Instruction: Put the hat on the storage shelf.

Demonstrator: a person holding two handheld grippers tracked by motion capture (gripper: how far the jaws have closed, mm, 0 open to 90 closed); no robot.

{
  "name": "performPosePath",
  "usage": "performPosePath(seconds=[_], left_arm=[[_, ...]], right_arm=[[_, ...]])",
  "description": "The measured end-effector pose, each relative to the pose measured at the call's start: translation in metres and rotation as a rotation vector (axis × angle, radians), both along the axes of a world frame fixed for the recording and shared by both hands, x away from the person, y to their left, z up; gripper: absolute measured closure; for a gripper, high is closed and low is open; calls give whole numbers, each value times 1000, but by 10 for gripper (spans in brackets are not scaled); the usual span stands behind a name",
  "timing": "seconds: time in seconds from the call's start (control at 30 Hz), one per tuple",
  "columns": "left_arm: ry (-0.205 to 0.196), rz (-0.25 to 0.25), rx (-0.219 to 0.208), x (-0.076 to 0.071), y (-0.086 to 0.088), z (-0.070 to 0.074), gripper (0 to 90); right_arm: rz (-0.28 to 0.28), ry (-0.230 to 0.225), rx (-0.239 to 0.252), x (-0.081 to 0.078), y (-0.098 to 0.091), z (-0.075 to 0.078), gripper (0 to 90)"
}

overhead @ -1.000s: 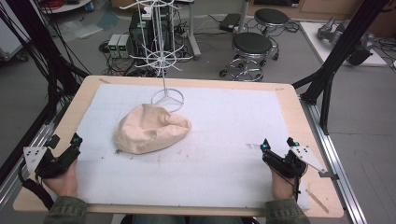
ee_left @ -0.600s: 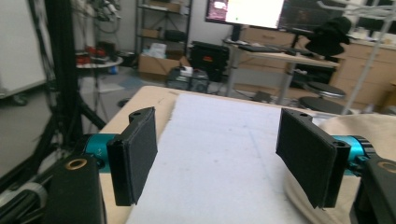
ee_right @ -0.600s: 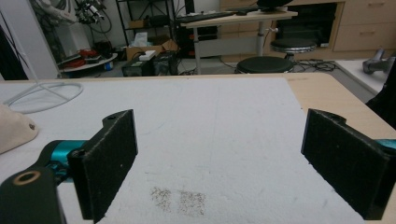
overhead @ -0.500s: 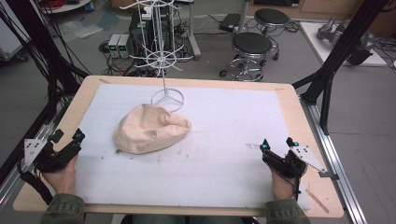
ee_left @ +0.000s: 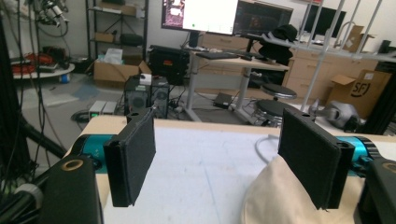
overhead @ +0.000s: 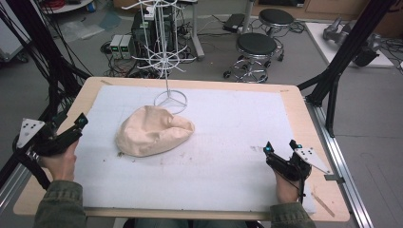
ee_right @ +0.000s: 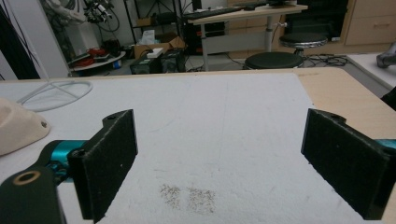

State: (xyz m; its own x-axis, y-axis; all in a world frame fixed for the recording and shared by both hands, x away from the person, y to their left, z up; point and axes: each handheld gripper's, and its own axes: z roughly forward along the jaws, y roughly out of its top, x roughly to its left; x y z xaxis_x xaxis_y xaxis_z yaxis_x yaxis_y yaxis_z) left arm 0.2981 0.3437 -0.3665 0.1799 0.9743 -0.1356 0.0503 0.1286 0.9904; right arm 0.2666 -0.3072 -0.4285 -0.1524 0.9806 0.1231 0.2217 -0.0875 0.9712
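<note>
Grey floor (overhead: 380, 123), black stools (overhead: 256, 45), desk (ee_left: 243, 60).

Ahead of the right claw (overhead: 278, 151) the white tabletop (overhead: 237, 123) lies bare, an open lane forward and to its left. The left claw (overhead: 71, 126) has the cream cap (overhead: 152, 130) near its right jaw; beyond the cap stands the wire rack (overhead: 164, 57).

The high view hangs above the person's edge of the table (overhead: 294, 102) and looks forward and down over its whole top to the floor beyond. The left gripper view sits low at the left edge, facing across toward the far right. The right gripper view sits low near the front right corner, facing the far edge. All three share the cream hat (overhead: 152, 131) (ee_left: 280, 196) (ee_right: 16, 126) and white wire stand (overhead: 170, 99) (ee_right: 53, 93).
</note>
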Motion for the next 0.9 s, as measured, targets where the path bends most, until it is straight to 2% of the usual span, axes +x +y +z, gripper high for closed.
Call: performPosePath(seconds=[0.07,0.1,0.13,0.17,0.2,0.27,0.3,0.33,0.37,0.43,0.57,0.8,0.9], left_arm=[[-5,-10,24,6,-2,7,277],[13,-32,46,13,-3,13,279],[13,-32,46,13,-3,13,285],[41,-75,55,22,-5,17,296],[41,-75,55,22,-5,17,298],[70,-117,69,31,-8,20,301],[92,-155,79,40,-13,23,303],[92,-155,79,40,-13,23,303],[103,-177,88,44,-15,24,303],[119,-203,118,51,-22,25,302],[132,-236,143,62,-34,27,302],[130,-267,147,76,-44,32,301],[137,-298,148,83,-48,36,301]], right_arm=[[-1,3,0,-1,0,0,97],[-2,3,-2,-1,1,0,97],[0,0,-8,-1,1,0,97],[1,1,-4,-2,1,1,97],[1,1,-4,-2,1,1,97],[9,7,-5,-1,2,0,97],[10,10,-3,0,2,0,97],[10,7,0,0,2,0,97],[10,7,0,0,2,0,97],[12,10,-4,-1,2,0,97],[12,5,-17,-2,3,0,97],[20,9,-23,-2,3,0,97],[21,10,-23,-2,3,0,97]])
